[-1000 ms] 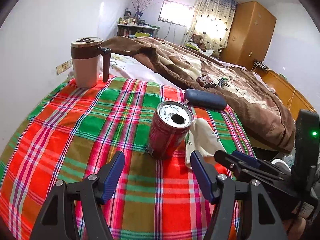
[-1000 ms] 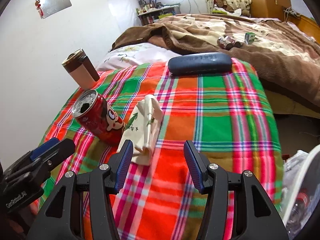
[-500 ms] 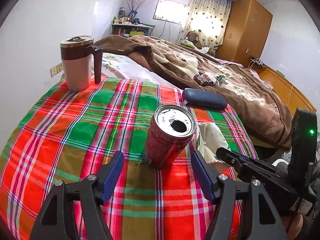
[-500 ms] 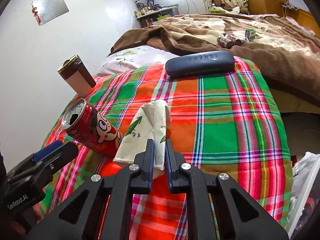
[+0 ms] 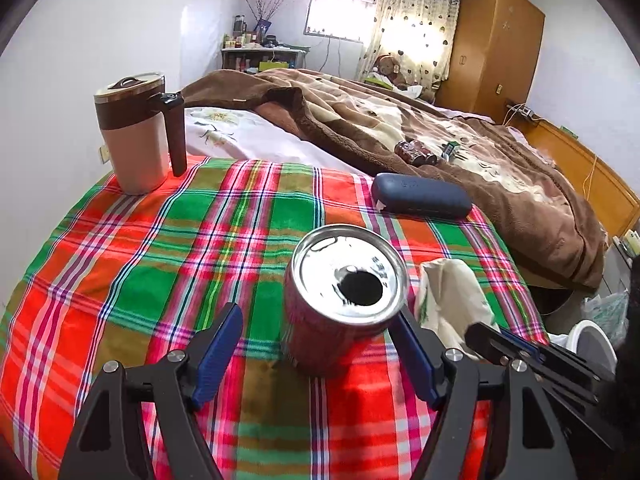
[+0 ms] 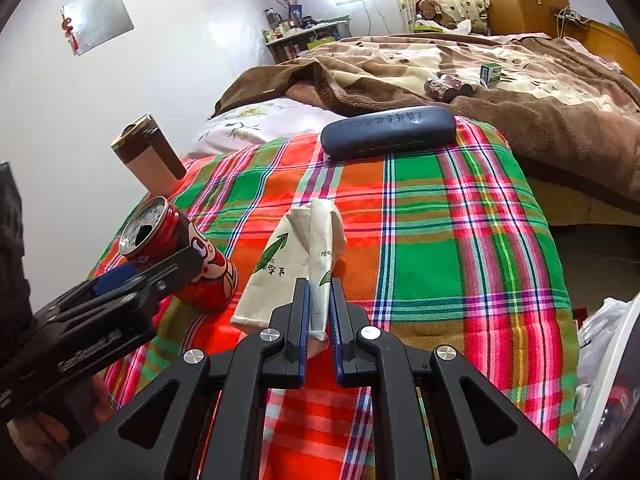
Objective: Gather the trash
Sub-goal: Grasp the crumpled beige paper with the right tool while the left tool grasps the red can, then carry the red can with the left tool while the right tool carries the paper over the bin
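So right at the tips of the right gripper (image 6: 319,312) there's the crumpled paper wrapper (image 6: 298,256), cream with green leaf print, and the jaws are pinched together on its near end. It's soft, thin stuff, probably weighs nothing, so I'd guess it just flops and dangles when lifted. A pinch on a folded, bunched bit looks like the right call, since a single loose layer could tear or slide out.

Just to the left of that gripper is the red soda can (image 5: 340,308), standing upright on the plaid tablecloth (image 5: 168,264) with its top already open. The left gripper (image 5: 316,344) has its jaws spread apart on either side of the can, blue pads not pressing on it from what I can see. The gap has been widening a touch as it comes in around the can. An open can like that is likely empty and light, thin-walled, smooth and a bit slippery, so I'd take it around the middle of the body, firm but not crushing, and keep it upright in case there's a dribble left.

Further out ahead of both grippers: a dark blue glasses case (image 6: 388,130) at the far edge of the cloth, and a lidded travel mug (image 5: 138,132) off to the far left. Neither looks like trash to me. Beyond is the bed with a brown blanket (image 5: 440,136).
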Demonstrator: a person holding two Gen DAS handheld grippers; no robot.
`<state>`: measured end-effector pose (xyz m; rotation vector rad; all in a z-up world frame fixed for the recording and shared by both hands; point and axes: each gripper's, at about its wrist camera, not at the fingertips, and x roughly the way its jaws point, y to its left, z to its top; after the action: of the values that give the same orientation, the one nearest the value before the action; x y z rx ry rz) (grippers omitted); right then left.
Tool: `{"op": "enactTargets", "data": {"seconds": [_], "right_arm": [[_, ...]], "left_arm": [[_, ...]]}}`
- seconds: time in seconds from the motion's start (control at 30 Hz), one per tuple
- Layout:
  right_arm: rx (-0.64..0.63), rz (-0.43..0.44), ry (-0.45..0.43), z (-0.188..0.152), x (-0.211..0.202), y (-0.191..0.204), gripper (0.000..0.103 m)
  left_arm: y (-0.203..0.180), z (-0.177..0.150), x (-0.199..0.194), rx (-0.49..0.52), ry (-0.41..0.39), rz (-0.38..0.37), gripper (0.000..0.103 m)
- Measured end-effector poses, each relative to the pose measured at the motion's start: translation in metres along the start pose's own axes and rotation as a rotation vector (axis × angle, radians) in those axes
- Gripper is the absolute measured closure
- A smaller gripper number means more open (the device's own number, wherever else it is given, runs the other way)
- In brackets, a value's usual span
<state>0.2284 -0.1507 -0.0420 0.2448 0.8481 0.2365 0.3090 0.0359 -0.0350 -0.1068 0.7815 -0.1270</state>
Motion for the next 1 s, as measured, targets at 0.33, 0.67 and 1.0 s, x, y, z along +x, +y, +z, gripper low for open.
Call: {"op": "enactTargets", "data": {"seconds": [0.33, 0.67, 1.0], "right_arm": [[0.007, 0.001, -0.002, -0.002, 0.000, -0.002, 0.094], [0.012, -0.003, -0.005, -0.003, -0.001, -0.003, 0.094], [0.014, -0.006, -0.009, -0.002, -0.003, -0.004, 0.094]], "left_arm": [[-0.004, 0.004, 0.012, 0.021, -0.012, 0.029, 0.029], [-0.007, 0.002, 0.012, 0.041, -0.008, 0.031, 0.049], [-0.007, -0.002, 0.007, 0.052, -0.013, 0.040, 0.050]]}}
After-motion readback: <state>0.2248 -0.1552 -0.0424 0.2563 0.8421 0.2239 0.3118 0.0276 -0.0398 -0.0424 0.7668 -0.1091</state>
